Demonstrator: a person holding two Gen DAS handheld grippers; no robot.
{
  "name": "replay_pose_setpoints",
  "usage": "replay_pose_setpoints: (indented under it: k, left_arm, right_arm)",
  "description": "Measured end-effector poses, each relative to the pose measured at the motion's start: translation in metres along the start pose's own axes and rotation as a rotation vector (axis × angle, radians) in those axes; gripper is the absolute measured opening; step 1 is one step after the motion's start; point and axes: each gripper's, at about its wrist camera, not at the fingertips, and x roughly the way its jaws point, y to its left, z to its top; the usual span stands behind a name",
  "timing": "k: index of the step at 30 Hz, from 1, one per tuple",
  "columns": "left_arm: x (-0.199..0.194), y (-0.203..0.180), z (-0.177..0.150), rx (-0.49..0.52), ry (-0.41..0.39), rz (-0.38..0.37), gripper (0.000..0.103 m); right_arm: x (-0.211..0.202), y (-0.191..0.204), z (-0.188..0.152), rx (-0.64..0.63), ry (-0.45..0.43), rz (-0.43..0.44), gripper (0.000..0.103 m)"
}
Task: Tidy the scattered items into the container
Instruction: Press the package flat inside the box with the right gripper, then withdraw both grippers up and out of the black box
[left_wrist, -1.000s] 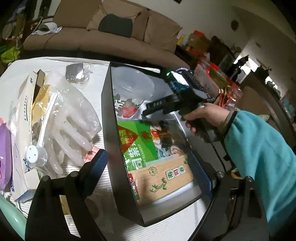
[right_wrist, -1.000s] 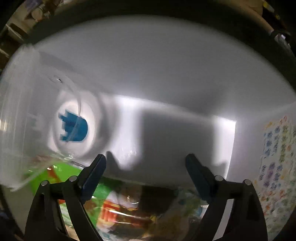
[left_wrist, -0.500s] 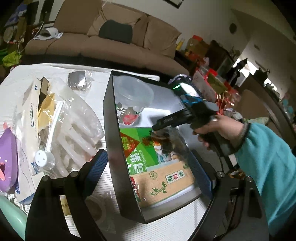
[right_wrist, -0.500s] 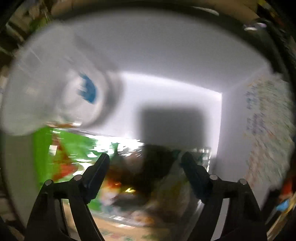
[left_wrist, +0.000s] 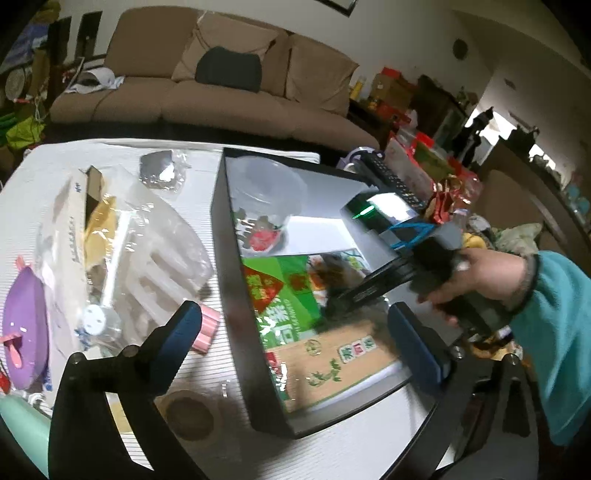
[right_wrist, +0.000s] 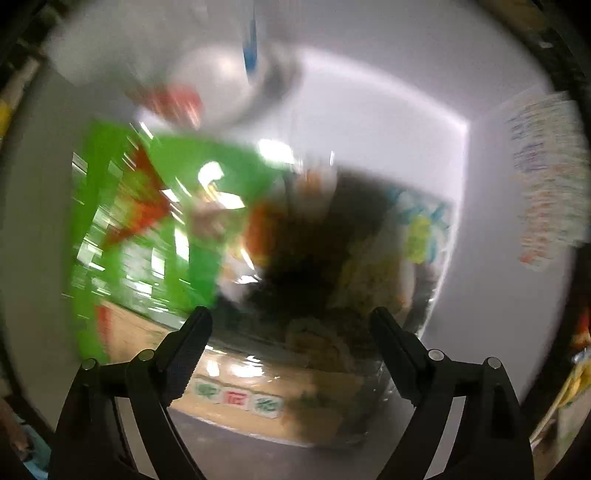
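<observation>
A black-walled container (left_wrist: 236, 295) with a white inside stands on the white table. It holds a clear plastic cup (left_wrist: 266, 192) at its far end, a green seaweed packet (left_wrist: 275, 291) and a tan packet (left_wrist: 332, 354). My left gripper (left_wrist: 295, 332) is open and empty, hovering over the container's near left wall. My right gripper (right_wrist: 291, 332) is open and empty above the packets inside the container; its view is blurred. The right gripper also shows in the left wrist view (left_wrist: 343, 295).
Left of the container lie a clear bag of plastic gloves (left_wrist: 147, 254), a white box (left_wrist: 66, 229), a purple item (left_wrist: 26, 328), a pink item (left_wrist: 205, 328) and a small bagged grey item (left_wrist: 159, 171). A sofa (left_wrist: 207, 96) stands behind the table.
My right gripper has pulled back from the far end of the container toward the near packets, leaving the clear cup lying at the far end. My left gripper has stayed about where it was.
</observation>
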Motion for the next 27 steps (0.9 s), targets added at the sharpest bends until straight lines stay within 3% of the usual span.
replay_pose_setpoints:
  k: [4, 6, 8, 11, 14, 21, 27]
  left_arm:
    - [0.0, 0.002, -0.005, -0.004, 0.021, -0.022, 0.103]
    - [-0.001, 0.0, -0.009, 0.014, 0.032, -0.041, 0.103]
    - [-0.006, 0.0, -0.013, 0.015, 0.017, -0.059, 0.103]
    - [-0.011, 0.004, -0.015, -0.006, 0.006, -0.051, 0.103]
    - [-0.012, 0.0, -0.018, 0.012, 0.004, 0.017, 0.103]
    - [-0.006, -0.021, -0.032, 0.056, 0.01, 0.087, 0.103]
    - [-0.022, -0.048, -0.044, 0.093, 0.022, 0.122, 0.103]
  right_arm:
    - [-0.061, 0.002, -0.041, 0.074, -0.252, 0.188, 0.09]
    - [-0.075, 0.028, -0.068, 0.097, -0.337, 0.233, 0.09]
    - [-0.085, 0.013, -0.101, 0.121, -0.404, 0.25, 0.094]
    - [-0.074, -0.013, -0.12, 0.133, -0.487, 0.211, 0.101]
    - [-0.076, -0.028, -0.159, 0.153, -0.546, 0.115, 0.103]
    - [-0.07, -0.019, -0.19, 0.186, -0.614, -0.001, 0.103]
    - [-0.076, -0.011, -0.217, 0.176, -0.671, -0.025, 0.103]
